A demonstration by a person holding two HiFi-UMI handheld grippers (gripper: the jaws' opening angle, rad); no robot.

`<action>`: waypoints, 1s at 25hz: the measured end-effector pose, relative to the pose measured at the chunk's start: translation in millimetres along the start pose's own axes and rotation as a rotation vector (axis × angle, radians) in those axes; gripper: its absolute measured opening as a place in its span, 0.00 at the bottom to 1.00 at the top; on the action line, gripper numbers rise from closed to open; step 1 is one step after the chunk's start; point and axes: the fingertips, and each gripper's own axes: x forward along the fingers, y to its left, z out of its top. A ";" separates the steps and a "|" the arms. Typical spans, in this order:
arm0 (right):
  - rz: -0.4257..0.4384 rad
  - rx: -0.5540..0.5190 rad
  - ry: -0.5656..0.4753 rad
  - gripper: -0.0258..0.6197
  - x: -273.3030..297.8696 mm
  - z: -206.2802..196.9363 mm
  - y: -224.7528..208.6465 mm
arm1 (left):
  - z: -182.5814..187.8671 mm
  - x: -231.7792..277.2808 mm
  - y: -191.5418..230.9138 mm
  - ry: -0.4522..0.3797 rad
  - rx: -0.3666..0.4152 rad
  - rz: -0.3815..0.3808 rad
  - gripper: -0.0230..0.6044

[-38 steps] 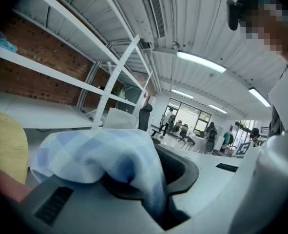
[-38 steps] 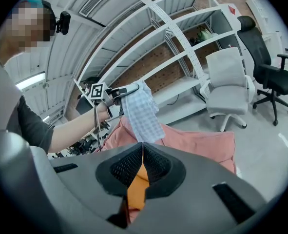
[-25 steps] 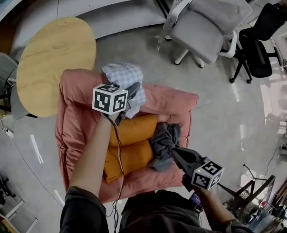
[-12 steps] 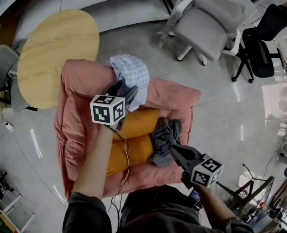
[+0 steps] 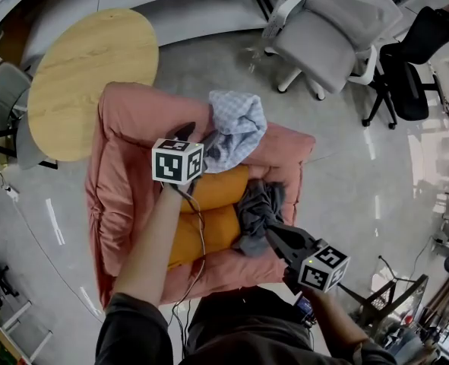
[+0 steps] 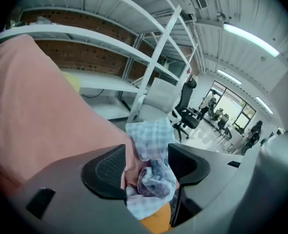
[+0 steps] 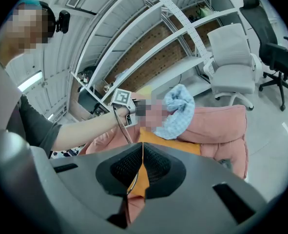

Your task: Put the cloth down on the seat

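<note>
Seen from above, a salmon-pink armchair holds two orange cushions lying side by side on its seat. A blue-and-white checked cloth lies bunched on top of the backrest (not down on the seat itself), just beside the left tongs. Those jaws have just been opening and stand wide apart, released, with the cloth showing between them but not pinched. A crumpled grey cloth rests on the seat against the cushions' right end. Near it hang the right tongs, clenched together on nothing.
</note>
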 end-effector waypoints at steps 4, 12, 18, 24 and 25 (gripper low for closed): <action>-0.005 -0.009 -0.007 0.06 3.9 3.2 2.3 | 3.0 -12.7 -19.5 -0.058 0.011 -0.067 0.45; -0.012 -0.049 -0.073 0.06 -9.9 24.4 9.0 | -21.8 -31.8 -75.9 -0.082 0.035 -0.171 0.34; -0.009 -0.060 -0.101 0.06 -23.2 25.5 16.4 | -19.5 -52.0 -92.7 -0.103 0.051 -0.160 0.16; 0.016 -0.115 -0.146 0.06 -34.8 39.6 35.6 | -21.2 -83.4 -110.4 -0.132 0.056 -0.148 0.08; 0.019 -0.124 -0.155 0.06 -38.3 43.7 39.5 | -20.4 -89.5 -114.0 -0.136 0.061 -0.142 0.07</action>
